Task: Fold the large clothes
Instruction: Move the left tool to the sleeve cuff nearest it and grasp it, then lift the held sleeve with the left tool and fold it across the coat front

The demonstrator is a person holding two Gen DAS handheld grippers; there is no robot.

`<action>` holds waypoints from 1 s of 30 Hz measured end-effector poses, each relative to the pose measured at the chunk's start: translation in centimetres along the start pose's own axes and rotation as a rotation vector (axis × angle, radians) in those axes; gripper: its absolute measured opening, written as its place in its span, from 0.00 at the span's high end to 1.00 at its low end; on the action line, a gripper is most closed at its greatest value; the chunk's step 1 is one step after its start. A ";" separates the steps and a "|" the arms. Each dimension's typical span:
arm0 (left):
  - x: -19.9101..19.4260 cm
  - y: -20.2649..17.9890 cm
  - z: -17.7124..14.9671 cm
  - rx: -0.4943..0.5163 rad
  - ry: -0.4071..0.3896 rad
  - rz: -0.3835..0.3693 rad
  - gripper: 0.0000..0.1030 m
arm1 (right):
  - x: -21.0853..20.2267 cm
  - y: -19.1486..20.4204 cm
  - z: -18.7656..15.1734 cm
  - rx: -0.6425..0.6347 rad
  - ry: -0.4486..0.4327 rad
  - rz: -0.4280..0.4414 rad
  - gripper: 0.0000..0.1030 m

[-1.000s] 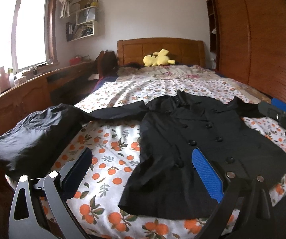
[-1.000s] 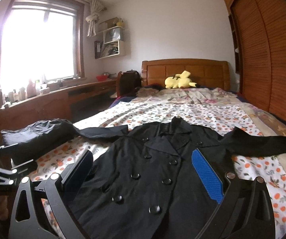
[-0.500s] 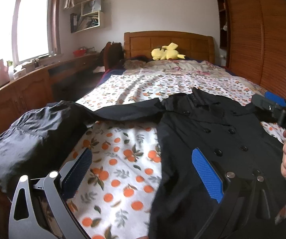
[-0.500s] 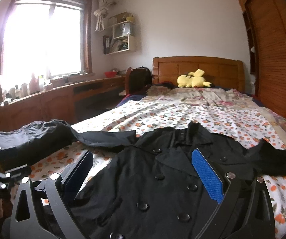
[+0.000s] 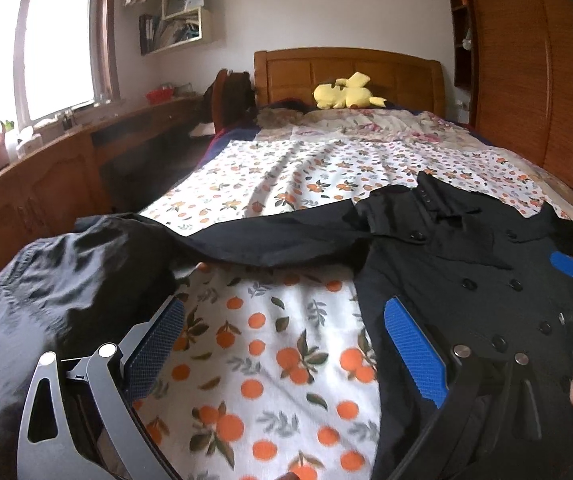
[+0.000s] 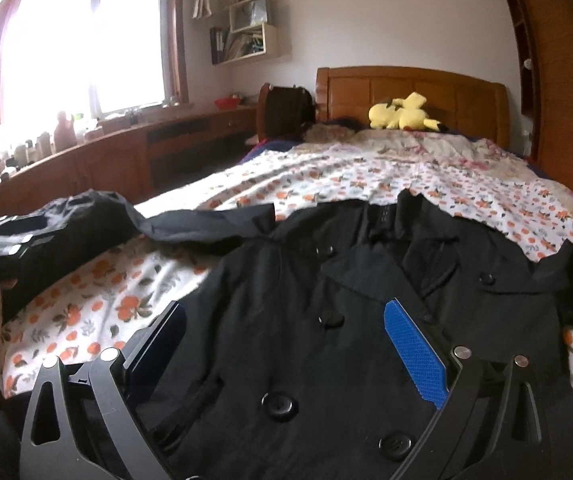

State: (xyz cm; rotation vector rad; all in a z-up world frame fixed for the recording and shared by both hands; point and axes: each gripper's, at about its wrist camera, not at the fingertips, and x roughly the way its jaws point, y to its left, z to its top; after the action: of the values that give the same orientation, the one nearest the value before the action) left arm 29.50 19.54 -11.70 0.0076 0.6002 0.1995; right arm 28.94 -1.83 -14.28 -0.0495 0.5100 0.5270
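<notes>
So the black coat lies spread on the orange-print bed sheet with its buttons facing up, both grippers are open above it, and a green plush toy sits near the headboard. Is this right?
Not quite: the plush toy is yellow, not green, as the right wrist view shows. The rest holds: the black coat lies buttons up on the orange-print bed sheet, the left gripper and right gripper open above it.

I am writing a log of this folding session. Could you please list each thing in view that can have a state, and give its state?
Black double-breasted coat: spread flat on the bed, front up, not yet folded.
Coat's long sleeve: stretched out sideways.
Dark crumpled garment: bunched at the bed's edge.
Left gripper: jaws open, empty.
Right gripper: jaws open, empty, above the coat.
Yellow plush toy: lying by the headboard.
</notes>
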 end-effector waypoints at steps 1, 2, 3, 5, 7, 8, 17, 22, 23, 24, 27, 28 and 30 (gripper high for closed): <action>0.8 0.3 0.2 -0.009 0.007 -0.001 0.06 | 0.2 0.0 -0.2 -0.004 0.007 -0.002 0.07; 1.8 0.6 0.5 -0.012 0.017 0.001 0.08 | 0.4 0.1 -0.4 -0.008 0.014 -0.003 0.07; 2.6 0.8 0.7 -0.012 0.022 0.007 0.09 | 0.6 0.0 -0.6 -0.012 0.021 -0.004 0.07; 4.3 1.2 1.1 -0.003 0.032 0.024 0.12 | 0.9 0.0 -0.8 -0.014 0.031 -0.002 0.07; 6.1 1.7 1.6 0.002 0.050 0.047 0.16 | 1.1 0.0 -0.8 -0.014 0.038 0.000 0.07; 6.9 1.9 1.8 0.001 0.057 0.052 0.17 | 1.2 0.0 -0.9 -0.014 0.039 0.002 0.07; 14.4 5.2 3.6 -0.119 0.151 0.095 0.34 | 1.5 -0.4 -1.0 0.003 0.052 0.020 0.07; 17.9 7.0 3.2 -0.195 0.221 0.133 0.47 | 1.5 -0.6 -0.9 0.007 0.053 0.028 0.07; 18.6 7.4 3.1 -0.215 0.235 0.139 0.47 | 1.6 -0.6 -0.9 0.009 0.053 0.029 0.07; 19.2 7.7 3.0 -0.228 0.244 0.141 0.48 | 1.5 -0.7 -0.9 0.010 0.053 0.030 0.07; 20.1 7.9 3.1 -0.228 0.248 0.162 0.71 | 1.5 -0.8 -0.8 0.015 0.053 0.032 0.07; 20.4 7.8 3.2 -0.221 0.248 0.166 0.77 | 1.5 -0.8 -0.8 0.017 0.053 0.034 0.07; 21.0 7.9 3.5 -0.233 0.263 0.159 0.95 | 1.4 -0.8 -0.8 0.018 0.052 0.034 0.07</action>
State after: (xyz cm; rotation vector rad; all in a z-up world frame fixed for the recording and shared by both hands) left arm 46.97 31.46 -20.07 -0.1988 0.8360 0.4282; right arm 30.04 -2.00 -15.77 -0.0380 0.5671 0.5553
